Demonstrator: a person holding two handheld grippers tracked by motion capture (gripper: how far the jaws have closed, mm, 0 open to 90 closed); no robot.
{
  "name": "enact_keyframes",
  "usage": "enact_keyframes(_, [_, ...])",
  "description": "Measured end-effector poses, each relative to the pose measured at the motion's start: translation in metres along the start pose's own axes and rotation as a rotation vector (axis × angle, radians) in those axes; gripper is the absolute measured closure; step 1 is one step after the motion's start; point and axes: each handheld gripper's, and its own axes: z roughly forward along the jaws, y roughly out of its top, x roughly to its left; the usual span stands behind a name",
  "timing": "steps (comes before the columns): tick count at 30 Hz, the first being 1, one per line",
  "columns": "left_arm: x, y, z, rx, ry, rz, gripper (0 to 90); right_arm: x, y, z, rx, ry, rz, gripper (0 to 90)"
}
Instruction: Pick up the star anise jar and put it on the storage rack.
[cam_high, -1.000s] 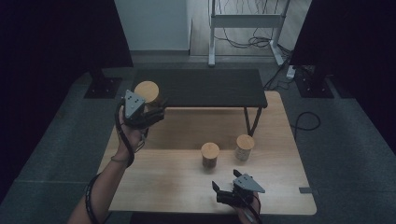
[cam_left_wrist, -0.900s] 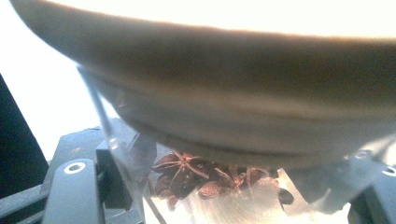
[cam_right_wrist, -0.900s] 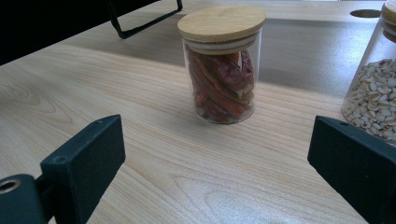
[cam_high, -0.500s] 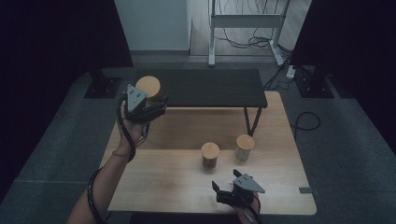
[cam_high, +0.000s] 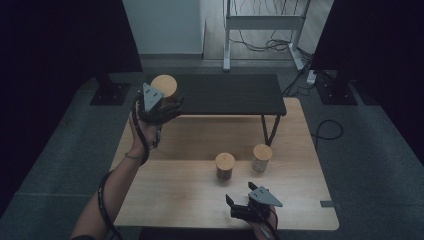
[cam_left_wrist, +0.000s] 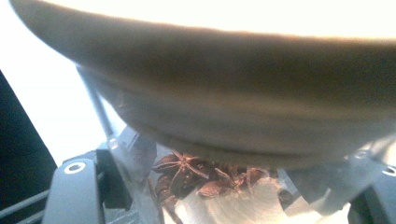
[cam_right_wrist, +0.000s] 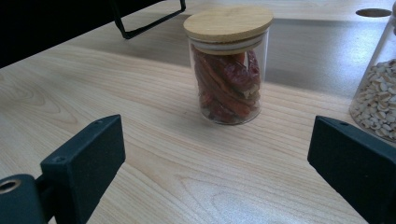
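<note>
My left gripper (cam_high: 159, 109) is raised over the table's far left corner, shut on a glass jar of star anise (cam_high: 164, 88) with a round wooden lid. In the left gripper view the jar (cam_left_wrist: 205, 179) sits between the jaws, its lid looming just above. My right gripper (cam_high: 241, 206) rests near the table's front edge, open with nothing between its jaws. Ahead of the right gripper (cam_right_wrist: 215, 163) stands a jar of red dried chillies (cam_right_wrist: 229, 65), and a jar of pale nuts (cam_right_wrist: 378, 102) is at the right edge. On the table, the chilli jar (cam_high: 225, 166) stands left of the nut jar (cam_high: 262, 157).
A low black bench (cam_high: 225, 94) stands across the far end of the wooden table (cam_high: 170, 200). Black stands, cables and a white metal frame (cam_high: 262, 22) occupy the floor beyond the table.
My left gripper has carried the star anise jar farther from the person and slightly right, toward the black bench's left end. The right gripper has stayed where it was.
</note>
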Motion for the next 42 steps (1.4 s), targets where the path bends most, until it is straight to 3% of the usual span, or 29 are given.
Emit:
enact_keyframes(8, [0.002, 0.004, 0.013, 0.011, 0.009, 0.012, 26.1, -0.001, 0.000, 0.001, 0.005, 0.003, 0.001, 3.6])
enact_keyframes(18, [0.009, 0.008, 0.026, 0.019, 0.015, -0.014, 26.1, -0.002, 0.000, 0.002, 0.009, 0.011, 0.007, 3.7])
enact_keyframes(32, [0.012, 0.006, 0.039, 0.041, 0.044, -0.012, 26.1, -0.003, 0.000, 0.003, 0.018, 0.017, 0.007, 3.6])
enact_keyframes(42, [0.017, 0.006, 0.048, 0.052, 0.061, -0.043, 26.1, -0.003, 0.000, 0.005, 0.024, 0.025, 0.004, 3.6])
